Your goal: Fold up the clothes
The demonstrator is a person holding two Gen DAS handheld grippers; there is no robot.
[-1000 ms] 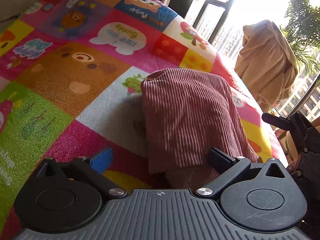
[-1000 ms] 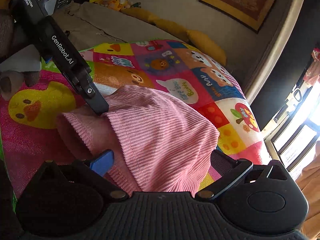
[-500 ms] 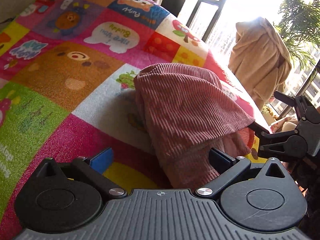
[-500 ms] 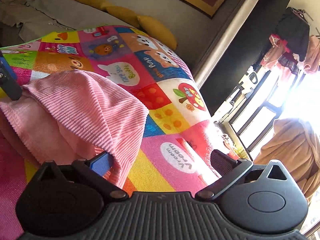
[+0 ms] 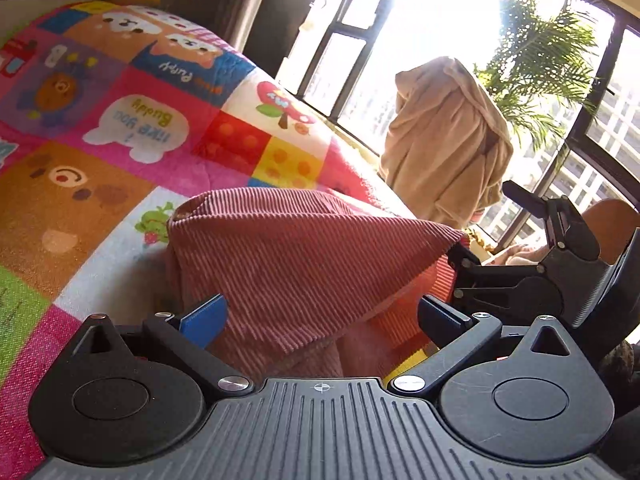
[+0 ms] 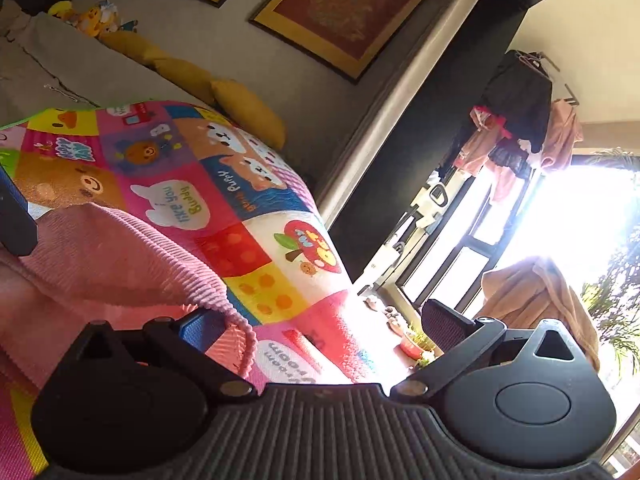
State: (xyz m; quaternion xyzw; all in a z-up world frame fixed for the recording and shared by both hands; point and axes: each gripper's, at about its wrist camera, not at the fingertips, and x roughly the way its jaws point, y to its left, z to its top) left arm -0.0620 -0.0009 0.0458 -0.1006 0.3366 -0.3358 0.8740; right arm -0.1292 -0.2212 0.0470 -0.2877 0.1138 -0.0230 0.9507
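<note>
A pink ribbed garment (image 5: 304,256) lies bunched on the colourful play mat (image 5: 120,184). My left gripper (image 5: 322,320) stands open, low over the mat, with the near part of the garment between its wide-apart fingers. In the left wrist view my right gripper (image 5: 480,220) is at the right, also open; the garment's right corner is lifted and rests on its lower finger. In the right wrist view the garment (image 6: 112,256) sits at the left, its hem draped over the blue pad (image 6: 202,326) of my right gripper (image 6: 324,324). One left gripper finger (image 6: 14,220) shows at the left edge.
The mat's edge drops off toward a bright window (image 5: 400,20). A beige robe (image 5: 448,148) hangs by a palm plant (image 5: 540,60). Yellow cushions (image 6: 248,112) line the wall beyond the mat, under framed pictures (image 6: 348,12). Clothes (image 6: 516,120) hang on a rack near the window.
The right gripper has swung rightward off the top of the garment to its window-side corner, which now rides lifted on its finger. The left gripper stayed open around the near part.
</note>
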